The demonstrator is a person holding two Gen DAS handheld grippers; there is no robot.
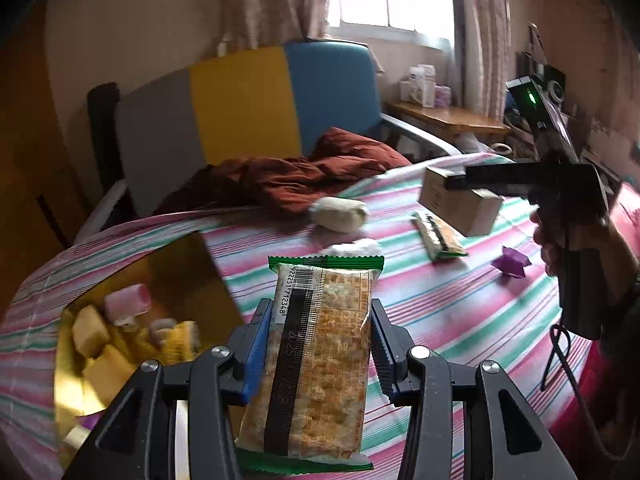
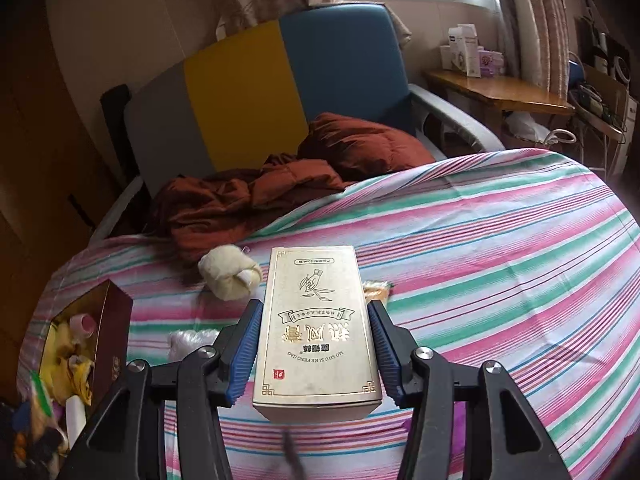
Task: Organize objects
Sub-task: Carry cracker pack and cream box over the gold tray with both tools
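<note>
Clamped lengthwise in the left gripper (image 1: pixel 322 344), cracker packet (image 1: pixel 316 360) is hanging right of the open box (image 1: pixel 132 320); right gripper (image 2: pixel 316 354) is clamping a carton (image 2: pixel 316 328).

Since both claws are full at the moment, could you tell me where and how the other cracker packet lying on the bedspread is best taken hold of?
Grip the cracker packet across its narrow width, near the middle, coming from above. It lies flat and long on the striped bedspread, so its two long edges are free for the fingers, while its crimped ends give little to hold.
</note>
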